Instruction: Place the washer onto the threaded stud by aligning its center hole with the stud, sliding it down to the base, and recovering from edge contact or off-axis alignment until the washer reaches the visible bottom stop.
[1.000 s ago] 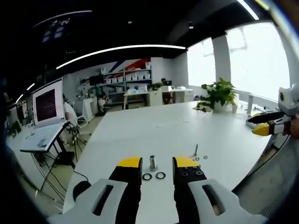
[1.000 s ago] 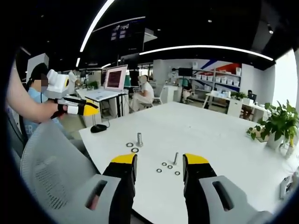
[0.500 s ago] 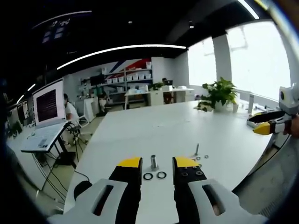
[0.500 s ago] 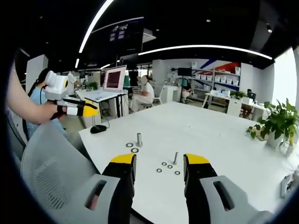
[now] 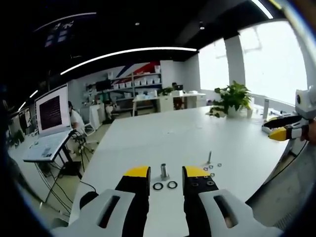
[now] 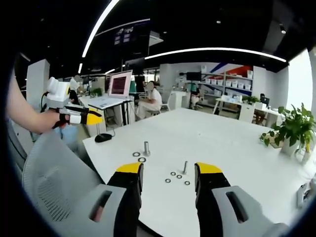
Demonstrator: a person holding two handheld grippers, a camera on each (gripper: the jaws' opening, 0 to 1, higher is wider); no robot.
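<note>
On the white table (image 5: 163,133) a short thick bolt (image 5: 164,172) stands upright with two dark washers (image 5: 165,185) lying in front of it. To its right a thin threaded stud (image 5: 209,157) stands among several small washers (image 5: 213,168). My left gripper (image 5: 166,173) is open just short of the two washers, holding nothing. In the right gripper view the thin stud (image 6: 184,167) and small washers (image 6: 176,178) lie ahead of my open right gripper (image 6: 168,169), with the thick bolt (image 6: 146,147) farther left. Each gripper also appears in the other's view, held over the table edge (image 5: 279,132) (image 6: 81,116).
A grey mesh chair (image 6: 49,177) stands at the table's near corner. A black mouse (image 6: 103,137) lies at the table edge. A potted plant (image 5: 231,100) sits at the far end. A laptop on a stand (image 5: 47,128) and seated people are beyond the table.
Both views have shifted slightly; the bolts and washers have not moved. The left gripper seen in the right gripper view has drifted a little to the left.
</note>
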